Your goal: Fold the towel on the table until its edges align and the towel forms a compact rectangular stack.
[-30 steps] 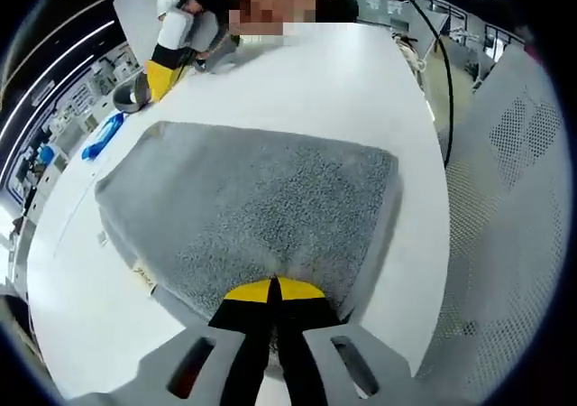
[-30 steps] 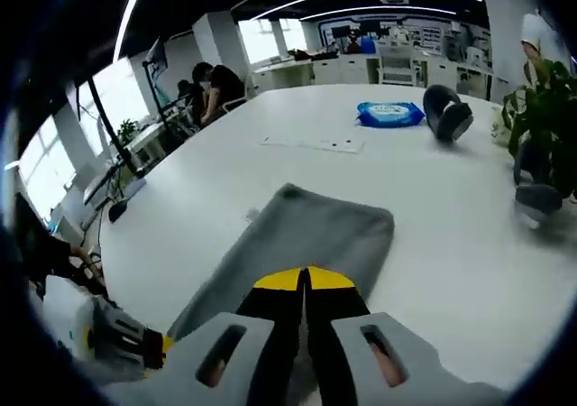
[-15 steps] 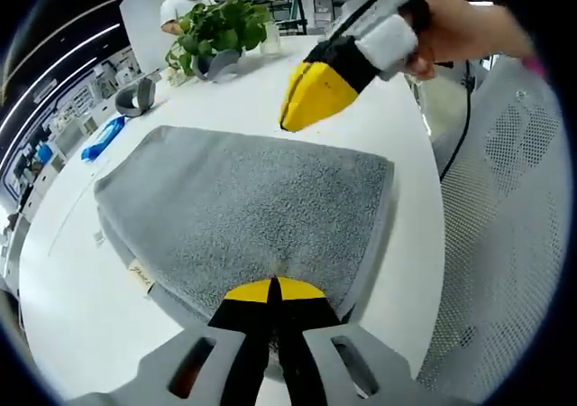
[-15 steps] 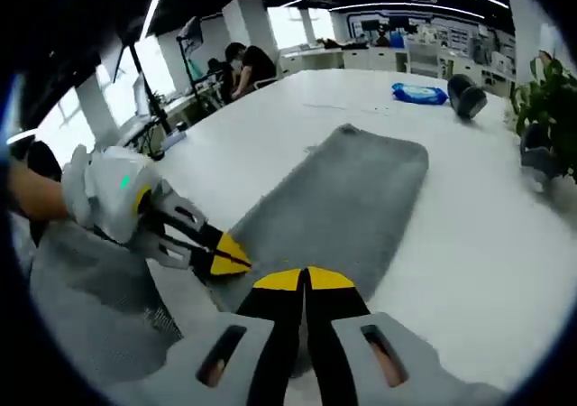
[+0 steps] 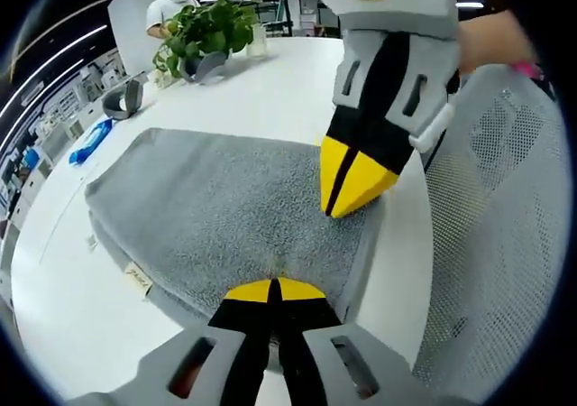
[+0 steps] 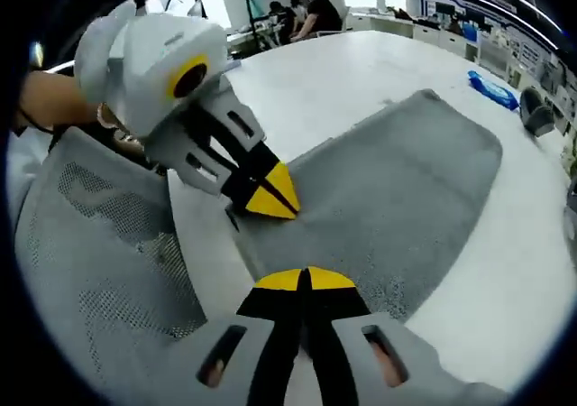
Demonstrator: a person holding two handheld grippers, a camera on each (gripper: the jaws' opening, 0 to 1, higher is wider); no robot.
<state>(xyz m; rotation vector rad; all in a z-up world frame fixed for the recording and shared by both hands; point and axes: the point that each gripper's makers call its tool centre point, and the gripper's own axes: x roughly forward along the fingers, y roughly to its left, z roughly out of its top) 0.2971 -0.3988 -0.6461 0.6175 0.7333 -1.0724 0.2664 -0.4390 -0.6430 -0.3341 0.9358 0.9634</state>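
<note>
our left gripper (image 5: 273, 290) has yellow tips on black jaws, set in a pale grey frame with two slotted openings. our right gripper (image 6: 305, 281) is built the same: yellow tips, black jaws, grey slotted frame. seen from across in the left gripper view, the right one shows a white rounded housing with a yellow-ringed black disc and black bars running down to its wedge-shaped yellow tips.
</note>
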